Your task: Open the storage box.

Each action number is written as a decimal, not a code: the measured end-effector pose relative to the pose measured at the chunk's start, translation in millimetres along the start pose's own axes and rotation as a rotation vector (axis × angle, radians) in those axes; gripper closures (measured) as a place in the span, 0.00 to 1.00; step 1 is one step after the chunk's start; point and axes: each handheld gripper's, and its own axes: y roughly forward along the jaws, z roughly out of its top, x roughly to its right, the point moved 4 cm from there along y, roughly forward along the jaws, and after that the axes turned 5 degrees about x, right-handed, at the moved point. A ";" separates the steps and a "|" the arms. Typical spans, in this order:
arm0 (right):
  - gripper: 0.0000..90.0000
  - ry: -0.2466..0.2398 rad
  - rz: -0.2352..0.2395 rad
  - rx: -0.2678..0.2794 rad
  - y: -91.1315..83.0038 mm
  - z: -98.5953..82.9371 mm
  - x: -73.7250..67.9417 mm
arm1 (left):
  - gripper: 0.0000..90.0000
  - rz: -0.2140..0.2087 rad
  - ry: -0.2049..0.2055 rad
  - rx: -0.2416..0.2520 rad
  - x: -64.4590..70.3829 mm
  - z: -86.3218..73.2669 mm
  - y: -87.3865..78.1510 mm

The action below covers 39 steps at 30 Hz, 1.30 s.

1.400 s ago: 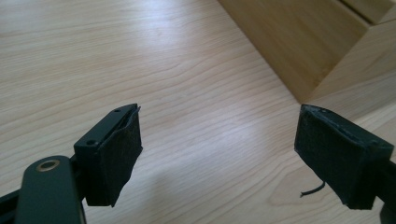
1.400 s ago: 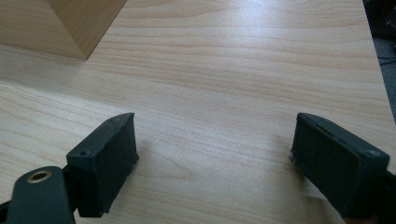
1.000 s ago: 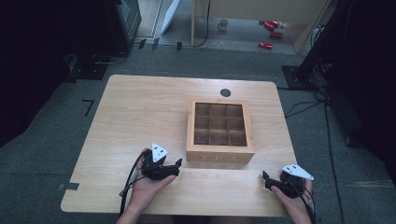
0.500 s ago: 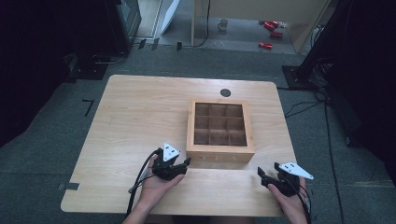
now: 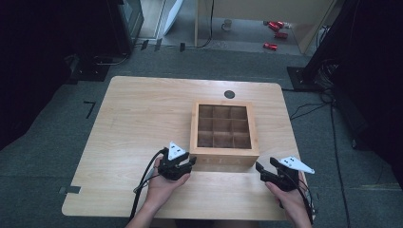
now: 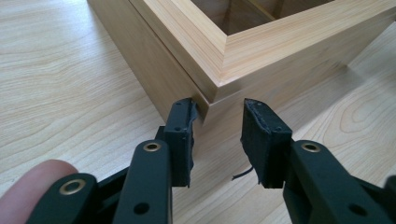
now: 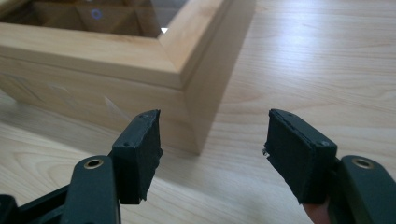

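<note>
Wooden compartment box (image 5: 224, 128) sat on the worktop (image 5: 138, 118), its near corners just ahead of the left claw (image 6: 217, 135) and right claw (image 7: 212, 149), both agape, empty.

Two forearms come up from the near edge in the high view, each hand wrapped around a black gripper. The left hand (image 5: 161, 187) holds the left gripper (image 5: 187, 164) with its grey three-cornered plate facing up and a cable trailing back along the wrist. In the left gripper view its jaws stand a little apart, with a fingertip at the lower left corner. The right hand (image 5: 287, 202) holds the right gripper (image 5: 265, 169), whose jaws are spread wide in the right gripper view.
</note>
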 end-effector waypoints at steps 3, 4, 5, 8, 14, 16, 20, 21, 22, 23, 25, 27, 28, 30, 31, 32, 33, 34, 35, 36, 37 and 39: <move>0.41 0.017 0.067 -0.003 2.1 9.7 -4.2 | 0.76 0.002 0.001 -0.006 -1.0 0.6 -0.1; 0.42 0.008 0.082 -0.009 2.5 13.3 -5.8 | 0.76 0.002 0.000 -0.007 -1.0 0.8 -0.1; 0.44 0.000 0.091 -0.009 2.8 17.2 -7.4 | 0.76 0.002 0.002 -0.009 -1.1 1.0 0.0; 0.45 -0.035 0.134 -0.019 3.6 27.6 -13.6 | 0.76 0.005 0.000 -0.010 -0.7 1.2 0.0; 0.49 -0.127 0.113 -0.022 12.6 27.9 -21.9 | 0.78 -0.008 -0.018 -0.001 -1.3 2.9 -2.9; 0.50 -0.129 0.102 -0.020 15.2 24.7 -20.8 | 0.80 -0.010 -0.017 0.007 -2.1 4.6 -5.2; 0.51 -0.119 0.109 -0.003 15.9 21.4 -19.4 | 0.80 -0.013 -0.019 0.006 -2.3 4.7 -5.0; 0.51 -0.119 0.109 -0.003 15.9 21.4 -19.4 | 0.80 -0.013 -0.019 0.006 -2.3 4.7 -5.0; 0.52 -0.126 0.108 -0.004 16.2 20.3 -19.2 | 0.80 -0.012 -0.020 0.005 -2.2 4.7 -5.0; 0.52 -0.131 0.107 -0.007 17.7 18.0 -18.8 | 0.80 -0.011 -0.020 0.005 -2.1 4.7 -4.9; 0.52 -0.127 0.107 -0.011 18.3 16.9 -18.7 | 0.80 -0.012 -0.022 0.004 -2.2 4.9 -4.9; 0.52 -0.129 0.108 -0.013 19.8 15.2 -18.7 | 0.80 -0.008 -0.022 0.002 -1.8 4.9 -5.0; 0.52 -0.132 0.106 -0.010 19.9 14.8 -18.8 | 0.80 -0.007 -0.021 0.002 -1.7 5.0 -5.1; 0.52 -0.127 0.107 -0.007 19.4 15.2 -18.9 | 0.81 -0.007 -0.026 0.002 -1.7 5.1 -5.4; 0.52 -0.123 0.107 -0.007 19.4 15.4 -18.9 | 0.81 -0.007 -0.028 0.003 -1.8 5.2 -5.4; 0.52 -0.120 0.109 -0.006 19.3 15.4 -19.0 | 0.81 -0.008 -0.029 0.004 -1.9 5.4 -5.6; 0.52 -0.120 0.109 -0.006 19.3 15.4 -19.0 | 0.82 -0.008 -0.029 0.004 -1.9 5.4 -5.6; 0.52 -0.114 0.111 -0.004 19.1 15.5 -19.0 | 0.82 -0.009 -0.030 0.006 -2.0 5.7 -5.9; 0.53 -0.101 0.116 0.002 18.3 16.0 -18.9 | 0.82 -0.012 -0.031 0.008 -2.1 6.0 -6.3; 0.53 -0.096 0.119 0.006 18.1 16.3 -18.6 | 0.82 -0.016 -0.033 0.013 -2.3 6.7 -6.9; 0.53 -0.096 0.119 0.006 18.1 16.3 -18.6 | 0.82 -0.016 -0.033 0.013 -2.3 6.7 -6.9; 0.53 -0.087 0.124 0.011 17.6 16.9 -18.5 | 0.82 -0.021 -0.033 0.016 -2.3 7.8 -7.5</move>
